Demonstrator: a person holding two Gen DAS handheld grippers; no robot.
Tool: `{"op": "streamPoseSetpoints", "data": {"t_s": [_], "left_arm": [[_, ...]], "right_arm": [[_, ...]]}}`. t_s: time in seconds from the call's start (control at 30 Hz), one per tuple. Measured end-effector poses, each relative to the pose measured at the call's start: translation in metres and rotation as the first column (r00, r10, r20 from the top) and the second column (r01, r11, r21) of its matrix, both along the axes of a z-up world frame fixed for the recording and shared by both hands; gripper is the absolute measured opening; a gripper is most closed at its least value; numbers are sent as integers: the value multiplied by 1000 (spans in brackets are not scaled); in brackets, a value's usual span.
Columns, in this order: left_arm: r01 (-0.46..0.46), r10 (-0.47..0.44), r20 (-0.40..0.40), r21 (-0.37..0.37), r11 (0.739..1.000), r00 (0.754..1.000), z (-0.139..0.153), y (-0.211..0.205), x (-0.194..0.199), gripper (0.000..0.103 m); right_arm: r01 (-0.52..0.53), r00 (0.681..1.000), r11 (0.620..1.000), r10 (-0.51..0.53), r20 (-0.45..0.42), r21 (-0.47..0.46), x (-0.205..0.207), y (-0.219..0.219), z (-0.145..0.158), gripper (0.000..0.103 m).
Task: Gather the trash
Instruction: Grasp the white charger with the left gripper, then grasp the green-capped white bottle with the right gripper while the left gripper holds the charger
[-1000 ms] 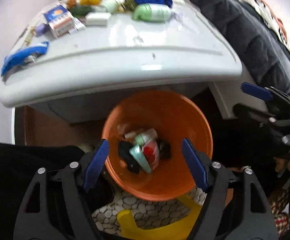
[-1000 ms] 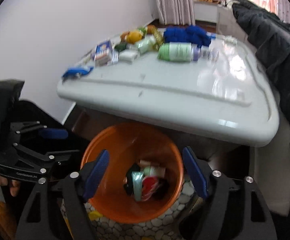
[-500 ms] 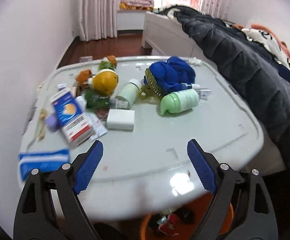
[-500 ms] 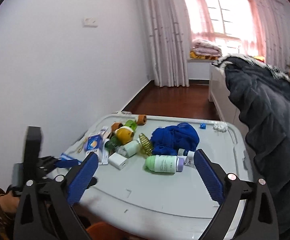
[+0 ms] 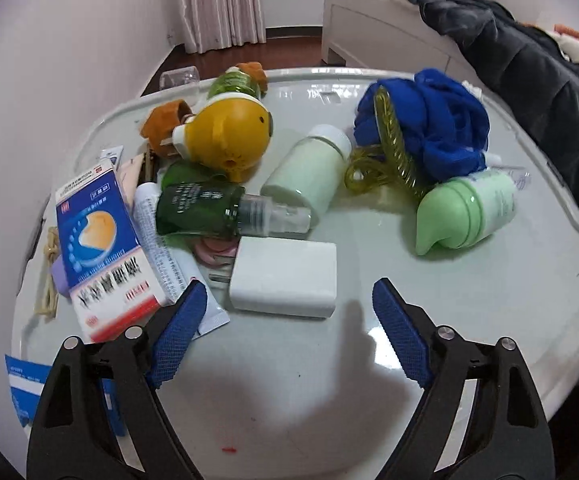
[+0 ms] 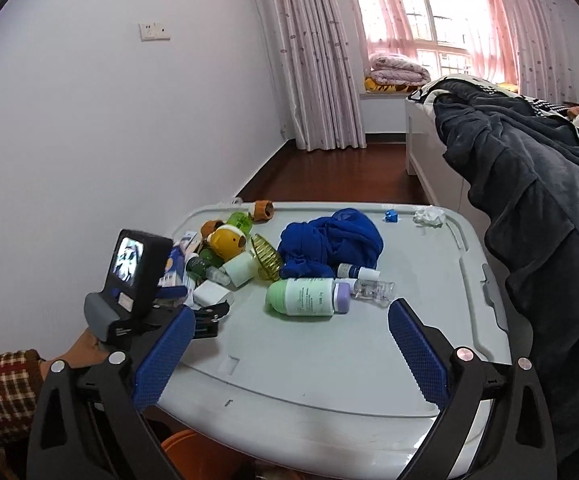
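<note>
Back up from the orange bin [image 6: 193, 456] to the cluttered white tabletop [image 5: 469, 300], ready for another pick.

Left gripper [image 5: 287, 292] spread and empty after narrowing a little, now low over the near-left pile, just short of the white charger [image 5: 283, 276], with the blue-and-white box [image 5: 101, 240] and green bottle [image 5: 197, 210] close beyond. Right gripper [image 6: 291, 312] spread widest after opening, nothing between its jaws, held back at the near edge facing the mint bottle [image 6: 301, 296]. Earlier drops done; plenty still to collect, including a crumpled tissue [image 6: 428, 216] at the far right corner. Bin cut to a sliver under the near edge, contents hidden; thin packets under the box half buried; no telling which item comes next.
</note>
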State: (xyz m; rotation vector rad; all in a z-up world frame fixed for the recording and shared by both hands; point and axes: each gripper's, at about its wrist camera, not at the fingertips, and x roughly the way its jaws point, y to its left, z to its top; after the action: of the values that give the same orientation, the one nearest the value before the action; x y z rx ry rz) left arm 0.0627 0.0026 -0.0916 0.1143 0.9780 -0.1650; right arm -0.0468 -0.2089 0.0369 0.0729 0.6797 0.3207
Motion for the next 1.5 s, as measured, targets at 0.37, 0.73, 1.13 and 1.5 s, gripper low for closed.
{"op": "streamPoseSetpoints", "data": {"t_s": [0.37,0.73,1.13,1.5], "left_arm": [[-7,7,-22,-14,1000,1000,4,2,-18,52],[127,-117,77,-145,981,990,50,-17,-81,52],[107,-96,64,-187,977,993,44,6,-82,52],[85,-79,34,-239,967,996,43,14,-75,52]], "right_arm": [[23,998,1000,-24,-62,-19,13,-2,-20,96],[-32,985,991,9,-175,-130,85,41,-74,96],[-470,882,795,406,-240,-383,137,88,-105,95],[-596,803,674,486,-345,-437,167,89,-120,64]]}}
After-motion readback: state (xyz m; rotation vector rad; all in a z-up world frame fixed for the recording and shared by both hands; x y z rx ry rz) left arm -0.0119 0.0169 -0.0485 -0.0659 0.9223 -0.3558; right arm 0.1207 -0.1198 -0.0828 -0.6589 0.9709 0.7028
